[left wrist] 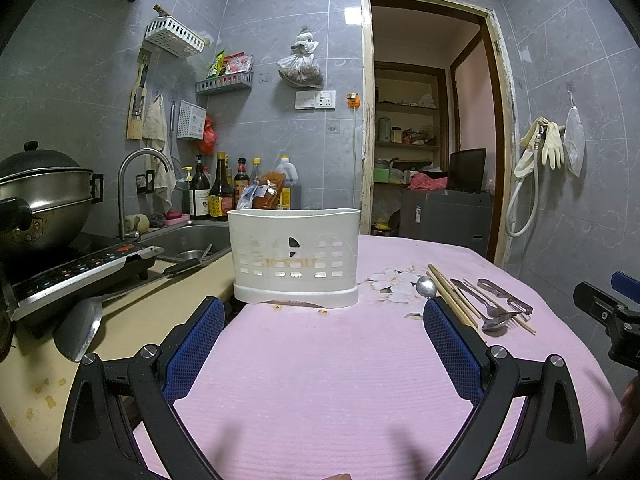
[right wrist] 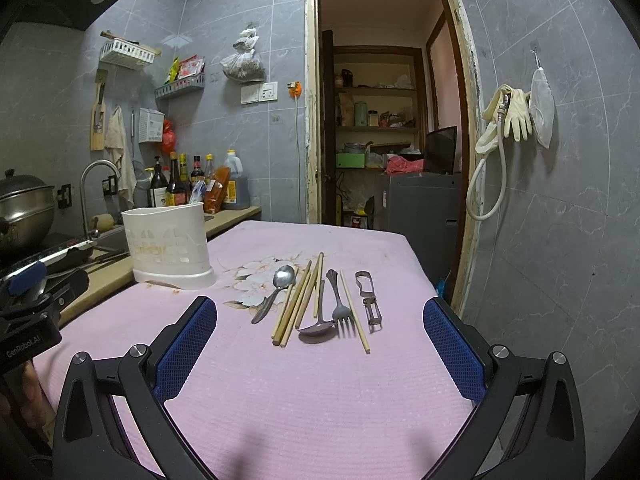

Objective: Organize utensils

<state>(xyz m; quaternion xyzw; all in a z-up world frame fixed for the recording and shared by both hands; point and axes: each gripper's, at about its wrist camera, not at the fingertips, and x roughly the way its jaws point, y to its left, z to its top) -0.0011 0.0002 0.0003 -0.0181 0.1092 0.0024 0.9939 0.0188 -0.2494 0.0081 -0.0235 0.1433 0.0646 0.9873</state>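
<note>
Left gripper (left wrist: pixel 324 322) is hovering over the pink ribbed tablecloth (left wrist: pixel 320 380), jaws spread wide and holding nothing; the white plastic utensil holder (left wrist: pixel 294 256), slotted and oval-walled, is standing upright straight ahead, beyond the fingertips and apart from them. Right gripper (right wrist: pixel 320 320) is likewise hanging released and empty, its blue mesh-textured pads (right wrist: pixel 454 350) flanking the table. Ahead of its jaws, between the two fingers' lines, the utensils are lying flat in a loose row: a metal spoon (right wrist: pixel 276 290), wooden chopsticks (right wrist: pixel 298 304), a second spoon (right wrist: pixel 318 322), a metal fork (right wrist: pixel 340 304), a single chopstick (right wrist: pixel 354 310), and a metal peeler (right wrist: pixel 370 298) at the right end. The holder is sitting well left of them.
</note>
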